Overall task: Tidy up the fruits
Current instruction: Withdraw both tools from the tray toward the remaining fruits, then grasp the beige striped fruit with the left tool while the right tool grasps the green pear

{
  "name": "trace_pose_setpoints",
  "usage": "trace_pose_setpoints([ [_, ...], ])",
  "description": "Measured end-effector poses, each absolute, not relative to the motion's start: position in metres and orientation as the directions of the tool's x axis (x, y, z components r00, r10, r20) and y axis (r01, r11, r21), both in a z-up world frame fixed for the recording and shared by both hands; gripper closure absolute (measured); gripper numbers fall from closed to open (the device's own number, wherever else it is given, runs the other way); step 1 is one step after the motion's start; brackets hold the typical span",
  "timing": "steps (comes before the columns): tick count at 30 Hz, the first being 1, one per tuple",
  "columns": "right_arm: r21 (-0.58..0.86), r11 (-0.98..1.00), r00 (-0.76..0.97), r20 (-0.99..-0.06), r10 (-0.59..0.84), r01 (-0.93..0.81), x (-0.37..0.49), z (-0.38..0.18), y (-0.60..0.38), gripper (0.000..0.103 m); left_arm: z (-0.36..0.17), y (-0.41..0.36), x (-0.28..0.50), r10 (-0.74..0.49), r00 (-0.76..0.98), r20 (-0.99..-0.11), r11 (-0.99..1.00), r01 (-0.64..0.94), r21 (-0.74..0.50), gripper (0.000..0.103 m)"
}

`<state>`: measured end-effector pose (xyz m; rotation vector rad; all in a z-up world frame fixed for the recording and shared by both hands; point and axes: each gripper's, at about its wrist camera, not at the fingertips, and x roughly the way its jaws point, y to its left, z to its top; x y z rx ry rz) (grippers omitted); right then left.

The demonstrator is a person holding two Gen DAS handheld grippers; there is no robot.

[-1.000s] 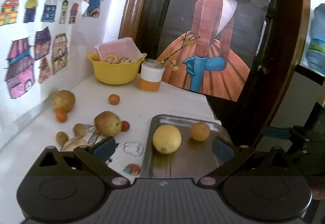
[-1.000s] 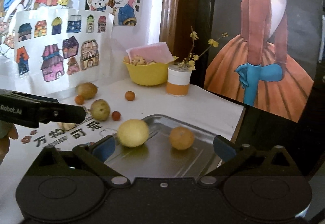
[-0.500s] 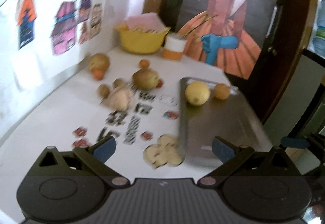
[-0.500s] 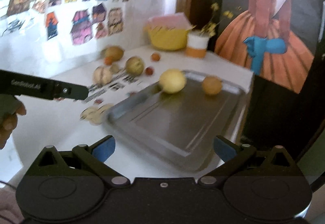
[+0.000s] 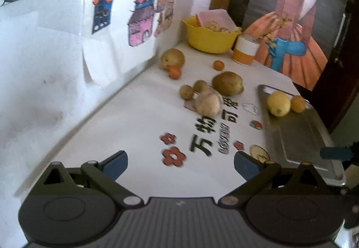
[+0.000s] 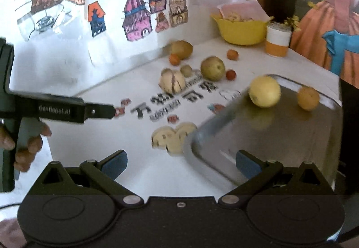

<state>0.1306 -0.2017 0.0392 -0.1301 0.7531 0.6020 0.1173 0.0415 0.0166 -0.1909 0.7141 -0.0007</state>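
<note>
A metal tray [image 5: 298,135] [image 6: 280,135] lies at the table's right side and holds a yellow lemon [image 5: 279,103] [image 6: 264,94] and an orange [image 5: 298,103] [image 6: 308,98]. Loose on the white table are a brownish pear [image 5: 227,83] [image 6: 212,67], a pale split fruit [image 5: 208,103] [image 6: 172,83], small brown fruits [image 5: 186,91] and small oranges [image 5: 174,72]. My left gripper [image 5: 180,162] is open over the near table, empty. My right gripper [image 6: 181,163] is open at the tray's near corner, empty. The left gripper's body [image 6: 60,109] shows in the right wrist view.
A yellow bowl [image 5: 209,38] and an orange-and-white cup [image 5: 245,49] stand at the back. Another pear [image 5: 172,58] sits by the wall of drawings on the left. A hand [image 6: 27,144] holds the left tool. The table drops off right of the tray.
Both grippers have pulled back and risen from the tray, the left one swinging left. More of the table shows. The fruits have not moved.
</note>
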Motion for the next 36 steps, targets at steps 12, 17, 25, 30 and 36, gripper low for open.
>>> trace_pose_setpoints([
  [12,0.028,0.827,0.638,-0.621,0.454,-0.561,0.22,0.058,-0.174,0.001,0.014,0.037,0.171,-0.11,0.773,-0.625,0.984,-0.002,-0.177,0.0],
  [17,0.056,0.821,0.626,-0.618,0.475,-0.569,0.266,0.056,-0.168,0.001,0.008,0.022,0.2,-0.134,0.762,-0.633,0.986,0.04,-0.161,0.0],
  [25,0.051,0.778,0.598,-0.609,0.522,-0.626,0.321,0.044,-0.151,0.006,-0.003,0.007,0.231,-0.145,0.759,-0.635,0.987,0.066,-0.145,0.001],
  [30,0.033,0.757,0.568,-0.64,0.518,-0.653,0.341,0.026,-0.139,0.017,-0.008,0.004,0.24,-0.133,0.771,-0.623,0.99,0.069,-0.127,0.001],
  [36,0.011,0.745,0.551,-0.666,0.503,-0.667,0.353,0.01,-0.133,0.032,-0.012,0.002,0.248,-0.137,0.77,-0.623,0.989,0.071,-0.13,0.007],
])
